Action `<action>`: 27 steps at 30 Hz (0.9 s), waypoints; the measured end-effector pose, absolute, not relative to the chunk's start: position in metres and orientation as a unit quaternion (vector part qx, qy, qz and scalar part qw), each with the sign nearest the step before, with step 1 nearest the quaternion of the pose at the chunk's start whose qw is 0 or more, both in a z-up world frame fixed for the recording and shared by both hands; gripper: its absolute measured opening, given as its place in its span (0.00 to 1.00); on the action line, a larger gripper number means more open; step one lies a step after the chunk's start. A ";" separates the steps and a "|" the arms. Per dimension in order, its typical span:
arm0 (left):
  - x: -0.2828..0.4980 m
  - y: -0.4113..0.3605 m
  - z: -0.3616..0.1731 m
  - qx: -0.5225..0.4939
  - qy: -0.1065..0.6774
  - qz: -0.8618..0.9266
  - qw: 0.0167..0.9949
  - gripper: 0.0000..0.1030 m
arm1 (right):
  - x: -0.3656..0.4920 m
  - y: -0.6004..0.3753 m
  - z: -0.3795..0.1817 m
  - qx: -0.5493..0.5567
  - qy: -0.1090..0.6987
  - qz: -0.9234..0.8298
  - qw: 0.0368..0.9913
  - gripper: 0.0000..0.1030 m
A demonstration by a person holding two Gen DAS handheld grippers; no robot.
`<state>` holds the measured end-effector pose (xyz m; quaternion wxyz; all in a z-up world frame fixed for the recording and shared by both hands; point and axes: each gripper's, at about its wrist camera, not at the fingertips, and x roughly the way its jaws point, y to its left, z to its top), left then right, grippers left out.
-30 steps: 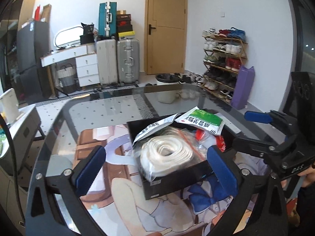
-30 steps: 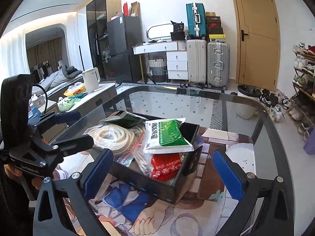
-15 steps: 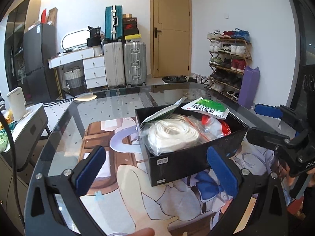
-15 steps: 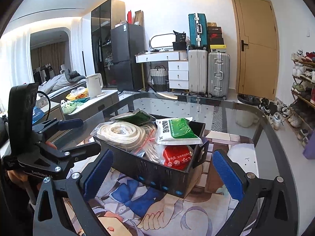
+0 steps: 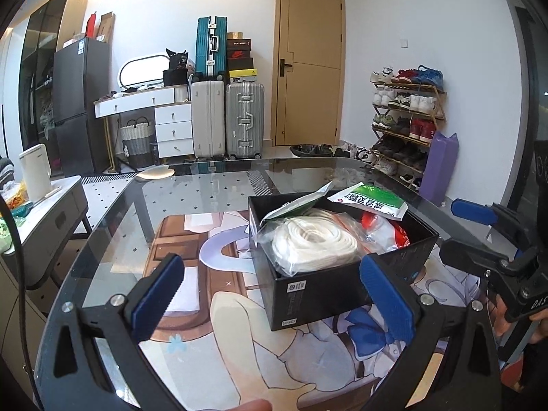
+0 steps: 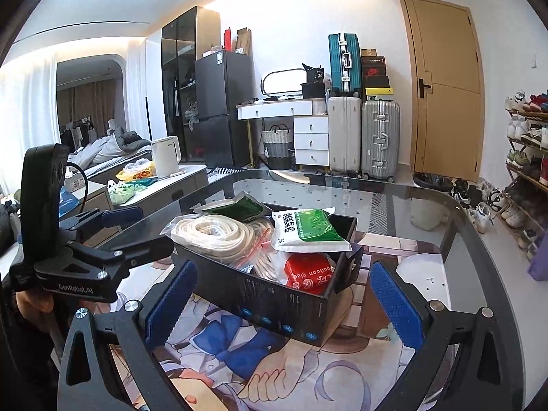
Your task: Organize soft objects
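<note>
**Box packed, both my grippers hang empty above the glass table**

My left gripper (image 5: pixel 274 294) and right gripper (image 6: pixel 284 299) hover near the black cardboard box (image 5: pixel 318 287), jaws spread wide, gripping nothing. The box sits on the printed mat (image 5: pixel 239 342) atop the glass table (image 5: pixel 205 185), holding a bagged coil of white rope (image 5: pixel 313 241), a green-and-white packet (image 6: pixel 308 229), a dark green pouch (image 6: pixel 239 209) and a red balloon-glue pack (image 6: pixel 308 274). No soft item lies loose on the table in either view, so I judge the gathering largely done; tidying the heap may remain. From my left wrist the box's long axis runs away toward the far right, a short end facing me; the green-and-white packet lies flat on top, across that axis
</note>
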<state>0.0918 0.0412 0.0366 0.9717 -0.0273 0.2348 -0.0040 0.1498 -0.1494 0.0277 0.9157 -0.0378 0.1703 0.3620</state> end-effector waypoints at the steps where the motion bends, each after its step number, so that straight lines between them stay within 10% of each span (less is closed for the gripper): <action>1: 0.091 0.042 0.036 -0.028 0.234 -0.004 0.972 1.00 | 0.150 -0.150 0.027 -0.038 0.169 0.361 0.916 0.99; 27: 0.088 0.046 0.036 -0.038 0.225 -0.004 0.974 1.00 | 0.137 -0.153 0.026 -0.031 0.136 0.359 0.923 0.99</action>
